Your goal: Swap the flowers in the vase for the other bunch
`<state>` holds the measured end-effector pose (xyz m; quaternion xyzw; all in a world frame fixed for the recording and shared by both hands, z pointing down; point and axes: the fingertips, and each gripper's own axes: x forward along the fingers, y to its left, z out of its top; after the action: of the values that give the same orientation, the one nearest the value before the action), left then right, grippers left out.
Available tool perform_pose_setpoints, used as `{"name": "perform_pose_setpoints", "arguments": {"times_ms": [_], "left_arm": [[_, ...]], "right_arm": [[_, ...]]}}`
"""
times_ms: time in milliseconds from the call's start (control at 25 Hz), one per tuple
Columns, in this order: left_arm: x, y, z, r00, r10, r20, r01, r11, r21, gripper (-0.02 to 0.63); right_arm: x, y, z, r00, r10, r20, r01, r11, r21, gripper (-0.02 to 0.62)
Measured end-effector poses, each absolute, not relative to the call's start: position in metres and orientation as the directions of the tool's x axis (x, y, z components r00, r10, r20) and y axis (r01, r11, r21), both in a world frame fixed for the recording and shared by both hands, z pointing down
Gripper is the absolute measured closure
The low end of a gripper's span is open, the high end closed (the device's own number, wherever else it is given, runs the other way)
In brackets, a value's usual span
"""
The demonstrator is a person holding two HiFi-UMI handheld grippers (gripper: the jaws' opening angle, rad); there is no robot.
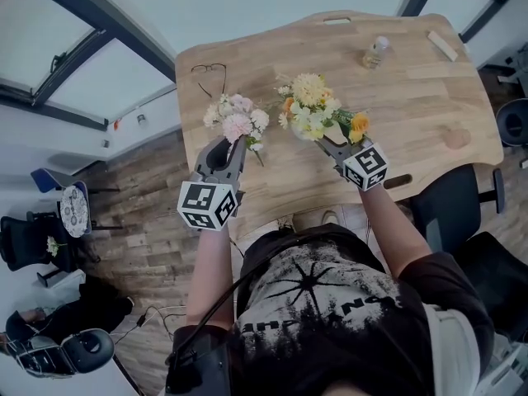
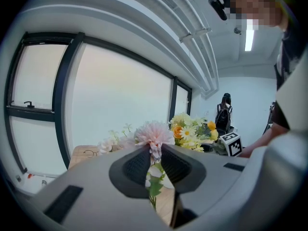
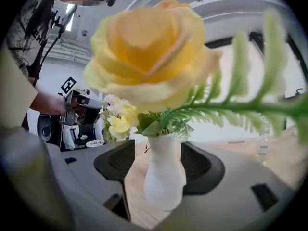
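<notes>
there, eyeglasses [image 1: 210, 74] lie beyond the pink bunch [image 1: 238, 120].

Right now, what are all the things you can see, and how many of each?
Light wooden table: one, brown, under everything.
Bunch of pink and white flowers: one, stem pinched in the left gripper.
Bunch of yellow and orange flowers: one, standing in the vase.
Curvy white vase: one, white, between the right gripper's jaws.
Thin-rimmed eyeglasses: one pair, dark, table's far left.
Small clear bottle: one, see-through, table's far side.
Pale flat block: one, whitish, far right corner.
Black office chair: one, black, right of the person.
Left gripper: one, grey.
Right gripper: one, grey.
</notes>
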<state>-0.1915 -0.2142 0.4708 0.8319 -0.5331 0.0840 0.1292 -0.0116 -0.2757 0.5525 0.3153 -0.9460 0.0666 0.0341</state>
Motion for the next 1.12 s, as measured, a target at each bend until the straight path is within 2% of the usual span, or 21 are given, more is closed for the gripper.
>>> {"name": "perform_pose_setpoints", "arguments": {"times_ms": [480, 520, 640, 840, 1120], "left_arm": [[-0.171, -0.185, 0.469, 0.377, -0.89, 0.256, -0.926, -0.352, 0.139, 0.531], [-0.167, -0.182, 0.469, 0.374, -0.892, 0.255, -0.927, -0.348, 0.141, 0.531], [-0.153, -0.171, 0.47, 0.365, -0.897, 0.248, -0.93, -0.338, 0.144, 0.531], [-0.13, -0.153, 0.467, 0.347, -0.908, 0.233, -0.936, -0.32, 0.147, 0.531], [-0.109, -0.134, 0.463, 0.307, -0.928, 0.21, -0.949, -0.281, 0.141, 0.531]], "right_arm": [[0.023, -0.25, 0.548, -0.812, -0.561, 0.161, -0.581, 0.803, -0.129, 0.313], [0.027, -0.247, 0.547, -0.814, -0.557, 0.164, -0.577, 0.807, -0.125, 0.325], [0.039, -0.235, 0.54, -0.825, -0.542, 0.161, -0.56, 0.821, -0.107, 0.438], [0.054, -0.215, 0.527, -0.851, -0.501, 0.158, -0.52, 0.847, -0.111, 0.541], [0.071, -0.191, 0.509, -0.883, -0.446, 0.143, -0.461, 0.882, -0.097, 0.568]]}}
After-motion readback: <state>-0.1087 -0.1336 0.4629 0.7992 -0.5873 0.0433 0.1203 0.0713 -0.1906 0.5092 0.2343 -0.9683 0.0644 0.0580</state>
